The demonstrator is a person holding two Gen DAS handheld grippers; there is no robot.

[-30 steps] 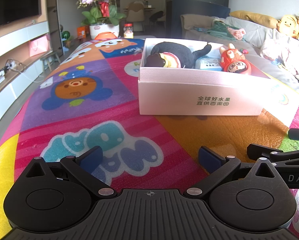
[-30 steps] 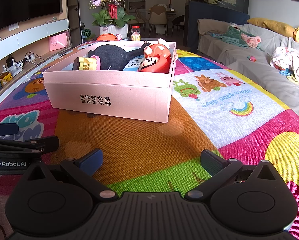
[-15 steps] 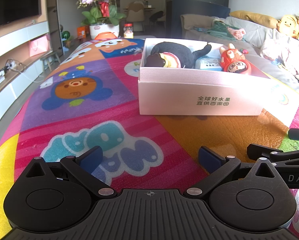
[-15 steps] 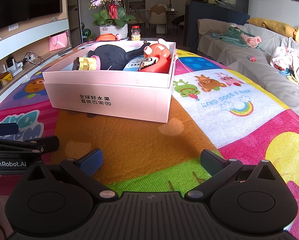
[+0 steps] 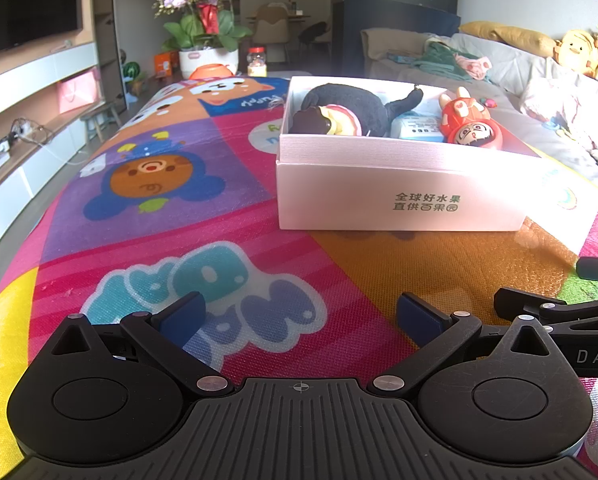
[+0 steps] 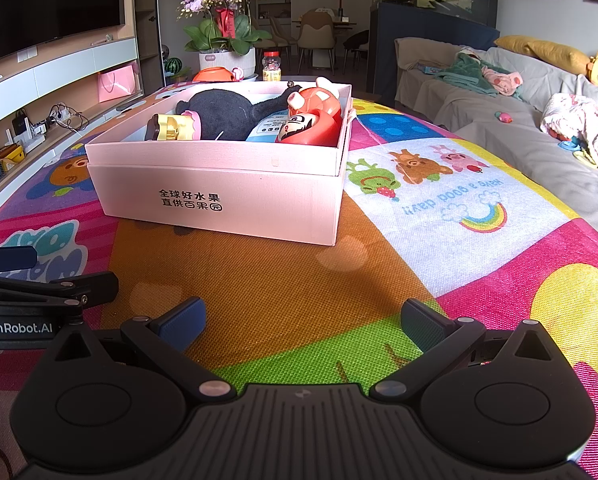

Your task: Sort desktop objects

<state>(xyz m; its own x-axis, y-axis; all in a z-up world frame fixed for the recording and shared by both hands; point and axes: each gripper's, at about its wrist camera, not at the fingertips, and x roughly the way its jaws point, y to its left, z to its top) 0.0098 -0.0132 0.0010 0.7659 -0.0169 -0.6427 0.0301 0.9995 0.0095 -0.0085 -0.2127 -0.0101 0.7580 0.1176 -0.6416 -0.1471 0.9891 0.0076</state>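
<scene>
Right wrist view is showing the right gripper [image 6: 302, 322] spread, gripping nothing — the pink box [image 6: 219, 196] (toys inside) is lying ahead-left, long side facing it; the left gripper [image 5: 299, 322], likewise spread, is sitting similarly near.

A pale pink box [image 5: 399, 196], lid off, w/ dark printed characters on its front wall, is being seen resting flat on the colourful mat. Four things are being held inside it: a black plush toy [image 6: 235, 114] lying on its side across the back, a gold-and-pink item [image 6: 173, 128] at the left end touching the plush, a light-blue packet [image 5: 417, 128] in the middle, & a red doll w/ a painted face [image 6: 313, 118] tilted against the right wall.
</scene>
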